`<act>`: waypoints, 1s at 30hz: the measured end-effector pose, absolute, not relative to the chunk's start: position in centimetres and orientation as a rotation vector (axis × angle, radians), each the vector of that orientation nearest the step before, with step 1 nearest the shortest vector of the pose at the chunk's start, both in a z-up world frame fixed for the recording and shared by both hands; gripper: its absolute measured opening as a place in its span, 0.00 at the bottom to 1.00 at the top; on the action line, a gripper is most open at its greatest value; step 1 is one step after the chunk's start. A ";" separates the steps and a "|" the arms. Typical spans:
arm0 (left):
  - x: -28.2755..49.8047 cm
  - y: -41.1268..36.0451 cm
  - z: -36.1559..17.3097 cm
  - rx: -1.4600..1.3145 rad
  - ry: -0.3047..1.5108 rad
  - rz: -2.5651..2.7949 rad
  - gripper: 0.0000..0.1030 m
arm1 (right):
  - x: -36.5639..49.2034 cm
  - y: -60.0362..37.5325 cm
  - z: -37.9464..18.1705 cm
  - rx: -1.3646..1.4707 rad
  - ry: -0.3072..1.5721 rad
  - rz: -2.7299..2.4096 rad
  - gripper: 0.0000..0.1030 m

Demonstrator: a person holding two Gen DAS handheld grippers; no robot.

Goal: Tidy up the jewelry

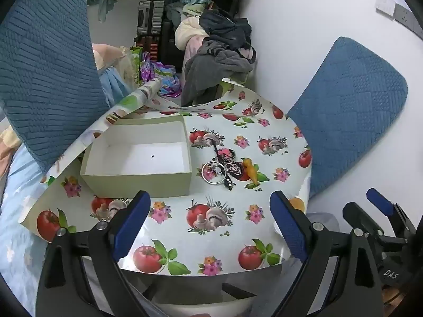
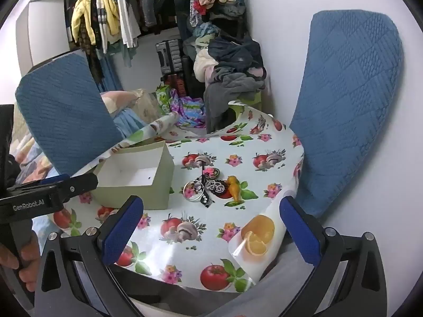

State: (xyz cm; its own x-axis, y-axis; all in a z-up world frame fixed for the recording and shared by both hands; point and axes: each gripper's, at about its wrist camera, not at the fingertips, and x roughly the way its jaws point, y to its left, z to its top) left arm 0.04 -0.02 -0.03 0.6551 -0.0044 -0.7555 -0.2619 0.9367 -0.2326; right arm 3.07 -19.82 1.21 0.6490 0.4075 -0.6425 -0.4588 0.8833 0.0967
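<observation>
Left gripper (image 1: pixel 208 227) wide, holds nothing | right gripper (image 2: pixel 211 229) wide, holds nothing | jewelry (image 1: pixel 224 167) in a heap mid-table, just beside box (image 1: pixel 137 185) by left edge | step: start | next: pinch one piece, drop in box

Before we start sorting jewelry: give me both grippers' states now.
Left gripper: open, holding nothing.
Right gripper: open, holding nothing.
</observation>
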 end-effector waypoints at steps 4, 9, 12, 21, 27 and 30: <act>-0.2 1.2 -1.1 -0.369 0.847 0.147 0.89 | 2.9 -20.0 1.2 -0.075 0.708 0.491 1.00; -1.1 1.1 -2.5 -0.332 0.843 0.164 0.89 | 3.5 -20.7 0.2 -0.078 0.716 0.494 1.00; -0.9 -0.2 -2.4 -0.293 0.839 0.168 0.89 | 3.7 -21.4 0.1 -0.068 0.716 0.501 1.00; -0.5 -1.1 -2.2 -0.290 0.829 0.179 0.89 | 3.6 -21.4 -0.2 -0.086 0.707 0.512 1.00; -0.5 -1.2 -2.0 -0.272 0.831 0.178 0.89 | 3.5 -21.3 -0.2 -0.077 0.710 0.513 1.00; -0.5 -1.0 -2.1 -0.275 0.838 0.179 0.89 | 3.3 -21.4 -0.4 -0.078 0.706 0.512 1.00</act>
